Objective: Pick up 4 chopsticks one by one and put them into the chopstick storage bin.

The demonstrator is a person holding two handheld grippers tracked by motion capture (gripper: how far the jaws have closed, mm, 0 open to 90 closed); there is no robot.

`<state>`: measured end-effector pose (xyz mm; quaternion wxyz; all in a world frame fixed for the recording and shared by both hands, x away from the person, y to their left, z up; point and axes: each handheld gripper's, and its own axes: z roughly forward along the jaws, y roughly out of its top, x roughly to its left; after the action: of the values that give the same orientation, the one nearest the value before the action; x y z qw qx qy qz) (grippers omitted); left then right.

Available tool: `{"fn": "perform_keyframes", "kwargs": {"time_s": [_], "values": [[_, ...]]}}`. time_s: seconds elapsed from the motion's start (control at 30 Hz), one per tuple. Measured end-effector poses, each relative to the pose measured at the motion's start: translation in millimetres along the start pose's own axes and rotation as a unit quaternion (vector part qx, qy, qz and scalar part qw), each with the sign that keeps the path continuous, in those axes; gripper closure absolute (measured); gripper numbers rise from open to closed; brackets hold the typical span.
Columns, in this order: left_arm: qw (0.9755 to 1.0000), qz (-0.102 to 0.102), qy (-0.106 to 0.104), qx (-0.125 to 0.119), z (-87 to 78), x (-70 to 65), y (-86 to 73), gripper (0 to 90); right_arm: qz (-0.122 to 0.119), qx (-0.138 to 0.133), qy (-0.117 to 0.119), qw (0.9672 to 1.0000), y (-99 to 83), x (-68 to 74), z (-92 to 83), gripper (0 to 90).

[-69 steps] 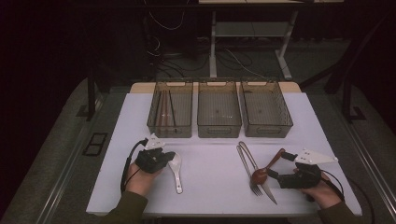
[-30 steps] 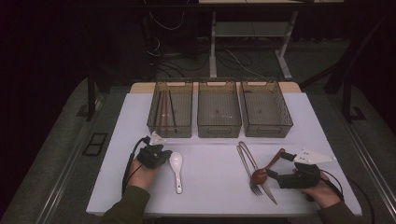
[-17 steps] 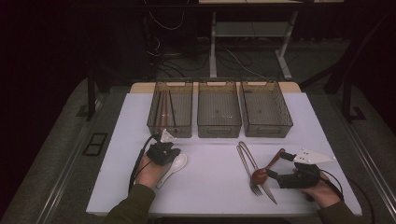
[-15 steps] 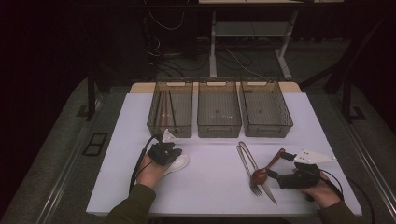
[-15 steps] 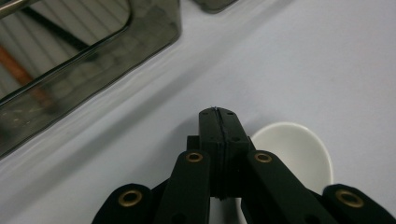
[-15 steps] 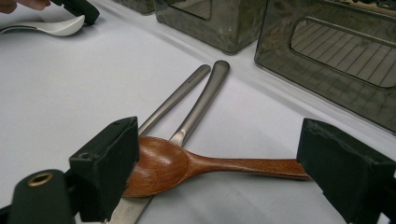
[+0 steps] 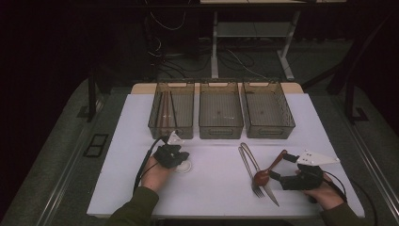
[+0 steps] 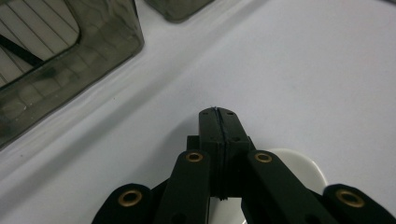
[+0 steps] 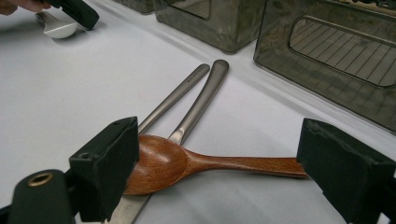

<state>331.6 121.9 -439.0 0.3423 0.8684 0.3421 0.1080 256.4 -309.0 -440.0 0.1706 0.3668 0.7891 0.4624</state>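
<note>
left tongs (image 8: 218, 116) clenched, carrying white spoon (image 7: 184, 166); shifted from lower spot on worktop (image 7: 221, 188) up toward left bin (image 7: 171, 109) — looks like drop-off coming. right tongs (image 9: 219, 172) wide open around wooden spoon (image 9: 196, 164), not gripping yet.

The hand-held gripper (image 8: 218, 112) has its black jaws pressed together over a white spoon (image 8: 299, 165) on the white surface (image 8: 303, 70). A dark bin (image 8: 70, 60) sits near.

White spoon (image 7: 183, 166), brown wooden spoon (image 9: 187, 164), grey metal cutlery (image 9: 196, 100), seemingly smoke-tinted bins (image 7: 220, 111).
</note>
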Motion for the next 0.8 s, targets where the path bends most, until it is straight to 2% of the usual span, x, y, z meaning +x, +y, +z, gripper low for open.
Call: {"fn": "perform_keyframes", "kwargs": {"time_s": [0.07, 0.1, 0.13, 0.23, 0.33, 0.43, 0.53, 0.67, 0.8], "values": [[1.0, -0.002, -0.001, -0.006, -3.1, 1.2, 0.3, 87.3, 0.001, 0.002, 0.0, 1.0, 0.1, -0.3, 0.1, 13.0], [0.9999, -0.01, -0.003, -0.011, -4.8, 1.4, -0.3, 85.2, 0.001, 0.002, 0.0, 1.0, 0.1, -0.7, 0.1, 13.1], [0.9999, -0.005, -0.005, -0.015, -7.0, 3.5, -0.3, 82.3, 0.002, 0.0, 0.0, 1.0, 0.1, -0.9, 0.4, 13.0], [0.9993, -0.015, -0.005, -0.032, -13.5, 4.9, -1.9, 74.9, 0.001, 0.002, 0.001, 1.0, 0.5, -1.3, 0.8, 13.0], [0.9989, -0.013, -0.008, -0.045, -20.3, 5.3, -3.4, 68.2, -0.003, 0.002, -0.001, 1.0, 1.9, -0.9, 1.7, 13.0], [0.998, -0.019, -0.021, -0.056, -25.8, 3.7, -6.0, 58.5, -0.006, 0.004, 0.0, 1.0, 2.8, 0.6, 3.2, 13.0], [0.9976, -0.017, -0.036, -0.057, -30.3, 1.7, -11.2, 49.8, -0.004, 0.004, 0.0, 1.0, 3.4, 0.4, 4.5, 13.0], [0.9972, -0.014, -0.047, -0.057, -36.2, -0.7, -20.1, 42.5, -0.006, 0.006, -0.002, 1.0, 3.2, -0.6, 5.9, 13.0], [0.9975, -0.01, -0.048, -0.051, -38.9, 1.5, -27.1, 35.6, -0.008, 0.005, -0.003, 1.0, 3.4, 0.5, 5.2, 13.0]]}}
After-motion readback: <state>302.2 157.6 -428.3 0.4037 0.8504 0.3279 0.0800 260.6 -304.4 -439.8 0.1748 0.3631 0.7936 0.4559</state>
